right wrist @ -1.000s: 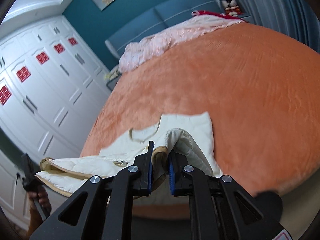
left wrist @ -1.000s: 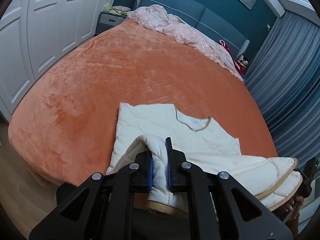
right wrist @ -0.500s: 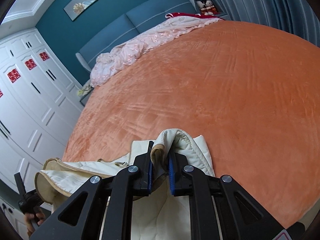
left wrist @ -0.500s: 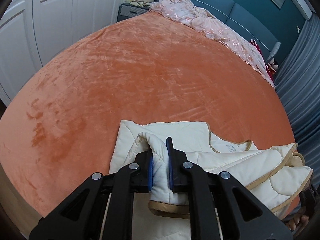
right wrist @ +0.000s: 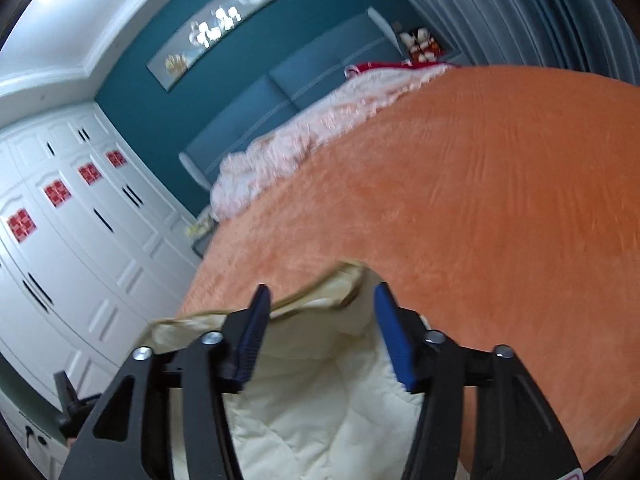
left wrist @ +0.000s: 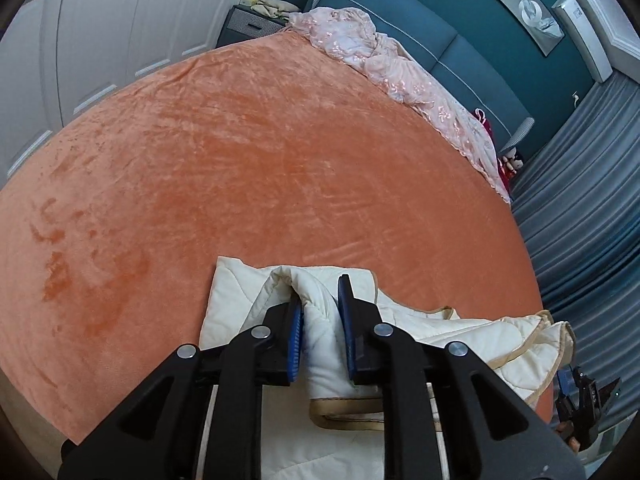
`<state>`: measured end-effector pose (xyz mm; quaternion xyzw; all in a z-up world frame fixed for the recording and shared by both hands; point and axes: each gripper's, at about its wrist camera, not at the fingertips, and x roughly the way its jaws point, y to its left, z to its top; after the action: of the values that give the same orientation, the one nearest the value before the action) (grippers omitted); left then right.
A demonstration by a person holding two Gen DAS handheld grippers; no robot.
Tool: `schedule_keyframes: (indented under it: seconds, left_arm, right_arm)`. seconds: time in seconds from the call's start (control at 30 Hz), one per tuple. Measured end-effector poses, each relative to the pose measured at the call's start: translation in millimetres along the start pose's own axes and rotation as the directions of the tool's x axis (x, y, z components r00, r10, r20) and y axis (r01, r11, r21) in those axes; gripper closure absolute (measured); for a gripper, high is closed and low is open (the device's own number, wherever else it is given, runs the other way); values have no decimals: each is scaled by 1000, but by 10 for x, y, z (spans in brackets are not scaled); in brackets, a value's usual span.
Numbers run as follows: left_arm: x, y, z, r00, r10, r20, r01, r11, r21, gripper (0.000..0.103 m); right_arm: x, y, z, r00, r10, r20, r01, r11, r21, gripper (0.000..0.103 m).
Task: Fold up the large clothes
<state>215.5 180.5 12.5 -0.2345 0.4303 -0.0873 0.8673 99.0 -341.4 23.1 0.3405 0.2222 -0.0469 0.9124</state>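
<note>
A cream quilted garment with tan trim (left wrist: 460, 340) lies folded at the near edge of the orange bed (left wrist: 240, 152). My left gripper (left wrist: 320, 300) is shut on a thick fold of it, with cloth bulging between the blue pads. In the right wrist view the same garment (right wrist: 320, 392) lies below my right gripper (right wrist: 320, 300), whose jaws stand wide apart with nothing between the pads. The right gripper also shows at the far right of the left wrist view (left wrist: 588, 404).
A pink bedspread (left wrist: 400, 68) is heaped along the teal headboard (left wrist: 460, 40). White wardrobes (right wrist: 80, 220) stand on the left, grey curtains (left wrist: 580, 220) on the right, a nightstand (left wrist: 248, 24) at the far corner.
My right gripper has opened and let go of the garment's fold, which has dropped onto the bed. Both grippers moved forward over the bed. The left gripper keeps its hold.
</note>
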Motion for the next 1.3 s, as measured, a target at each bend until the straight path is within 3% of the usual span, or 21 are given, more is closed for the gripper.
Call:
schedule_keyframes:
  seconds: [0.1, 0.2, 0.23, 0.3, 0.37, 0.47, 0.53, 0.77, 0.87, 0.97, 1.0, 1.07, 1.1, 1.13, 1.2, 1.3]
  left_arm:
    - [-58, -54, -3, 1000, -19, 4, 19, 1000, -2, 76]
    - [-204, -159, -20, 999, -48, 16, 47, 999, 19, 62]
    - [-310, -199, -14, 998, -28, 60, 26, 999, 42, 57]
    - [-568, -272, 22, 983, 14, 181, -33, 994, 102, 31]
    - [-661, -311, 96, 975, 59, 213, -89, 987, 135, 26]
    - [-539, -331, 177, 977, 123, 177, -157, 970, 188, 26]
    - [-335, -307, 200, 981, 153, 123, -177, 960, 218, 20]
    - [535, -24, 140, 980, 173, -104, -153, 972, 176, 19]
    - [845, 61, 107, 972, 159, -174, -136, 981, 137, 20]
    - [1046, 66, 75, 965, 176, -197, -149, 979, 142, 31]
    - [1099, 54, 64, 963, 178, -204, -150, 978, 145, 39]
    - [1149, 25, 58, 961, 191, -199, -162, 975, 154, 53]
    - [1159, 0, 60, 962, 203, -184, -174, 971, 165, 66]
    - [1179, -20, 70, 962, 210, -176, -181, 969, 169, 75]
    - [1188, -40, 83, 963, 220, -154, -195, 967, 165, 83]
    - [1255, -35, 74, 957, 260, -128, -237, 956, 172, 86]
  right_arm:
    - [-55, 21, 80, 1000, 17, -1, -17, 1000, 9, 46]
    - [-36, 119, 74, 999, -25, -31, 23, 997, -75, 46]
    - [-28, 144, 54, 998, -42, -41, 37, 994, -101, 46]
    - [22, 169, -28, 995, -68, -68, 58, 988, -143, 46]
    - [97, 175, -117, 991, -93, -93, 77, 984, -162, 46]
    - [233, 180, -263, 982, -138, -131, 111, 975, -193, 46]
    - [348, 200, -342, 973, -176, -152, 138, 964, -228, 46]
    - [825, 34, -303, 939, -275, -205, 225, 945, -236, 46]
    - [1011, -142, -235, 928, -292, -230, 255, 951, -176, 46]
    - [1203, -307, -214, 914, -305, -269, 282, 952, -119, 46]
    - [1263, -335, -217, 911, -300, -285, 280, 954, -109, 51]
    - [1363, -339, -227, 908, -274, -315, 254, 961, -105, 79]
    - [1403, -313, -233, 906, -271, -325, 245, 962, -118, 93]
    - [1417, -270, -229, 908, -274, -316, 243, 961, -135, 93]
    - [1399, -175, -198, 920, -288, -265, 249, 953, -171, 95]
    - [1454, -167, -182, 913, -335, -233, 295, 936, -192, 95]
